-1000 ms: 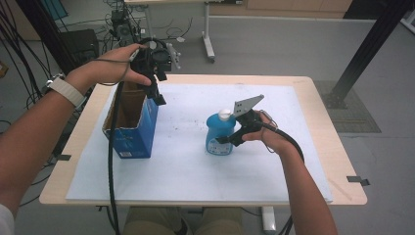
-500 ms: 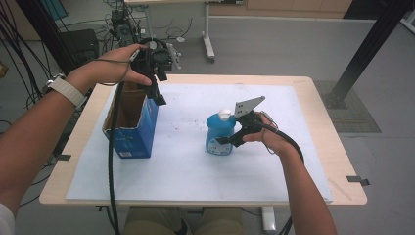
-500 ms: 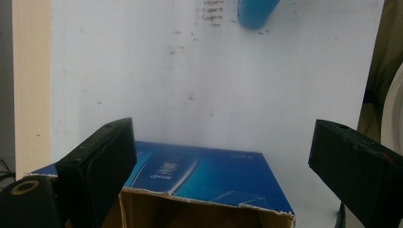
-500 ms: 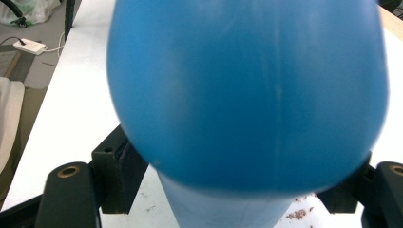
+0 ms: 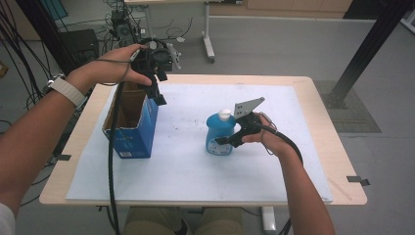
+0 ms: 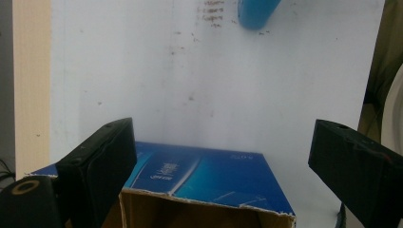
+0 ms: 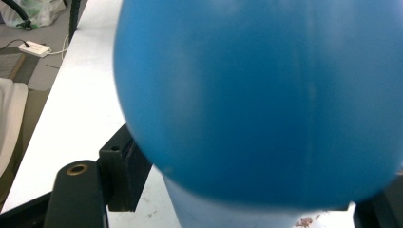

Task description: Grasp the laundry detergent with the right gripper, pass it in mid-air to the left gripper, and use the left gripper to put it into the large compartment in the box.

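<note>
Both forearms are bare. The left wrist wears a white-strapped watch (image 5: 65, 90). Each hand carries a black two-jaw gripper: the left gripper (image 5: 155, 73) trails a thick black cable (image 5: 111, 161); the right gripper (image 5: 226, 141) bears a grey three-cornered plate (image 5: 248, 106).

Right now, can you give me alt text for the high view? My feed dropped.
The right gripper is closed around a blue bottle with a white cap, standing mid-table. The left gripper hangs open over the far end of an open blue carton on the white mat.
</note>
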Motion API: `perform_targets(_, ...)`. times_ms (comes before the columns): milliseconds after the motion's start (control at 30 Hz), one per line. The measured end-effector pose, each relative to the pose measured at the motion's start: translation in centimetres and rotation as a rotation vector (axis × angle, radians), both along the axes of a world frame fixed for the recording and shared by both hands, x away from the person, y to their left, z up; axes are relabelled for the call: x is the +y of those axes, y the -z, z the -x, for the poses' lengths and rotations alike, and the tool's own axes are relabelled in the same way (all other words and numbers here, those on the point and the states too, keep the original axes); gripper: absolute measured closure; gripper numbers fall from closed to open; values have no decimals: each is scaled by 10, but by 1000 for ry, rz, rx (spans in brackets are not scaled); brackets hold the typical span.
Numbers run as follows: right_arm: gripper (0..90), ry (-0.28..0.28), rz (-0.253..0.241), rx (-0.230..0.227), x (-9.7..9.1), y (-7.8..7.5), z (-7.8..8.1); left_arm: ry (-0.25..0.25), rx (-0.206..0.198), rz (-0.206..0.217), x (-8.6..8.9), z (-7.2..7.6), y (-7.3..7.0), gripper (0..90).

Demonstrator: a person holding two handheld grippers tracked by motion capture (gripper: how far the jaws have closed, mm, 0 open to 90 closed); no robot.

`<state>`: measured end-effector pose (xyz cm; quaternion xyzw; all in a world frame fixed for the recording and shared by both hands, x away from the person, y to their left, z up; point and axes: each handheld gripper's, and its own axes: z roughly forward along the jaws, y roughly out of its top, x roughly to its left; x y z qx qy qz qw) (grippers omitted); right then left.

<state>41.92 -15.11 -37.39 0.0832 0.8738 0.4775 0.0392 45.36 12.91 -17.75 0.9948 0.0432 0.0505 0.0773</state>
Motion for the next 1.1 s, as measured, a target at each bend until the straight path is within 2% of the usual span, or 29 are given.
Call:
perform_targets(400, 306, -5, -14, 1, 0, 0, -1, 5, -2, -8, 1, 0, -1, 92)
perform_targets(767, 325, -10, -23, -4, 0, 0, -1, -1, -1, 2, 0, 0, 0, 93)
perform_targets(1100, 407, -28, -32, -19, 1, 0, -2, -2, 10, -5, 4, 0, 3, 93)
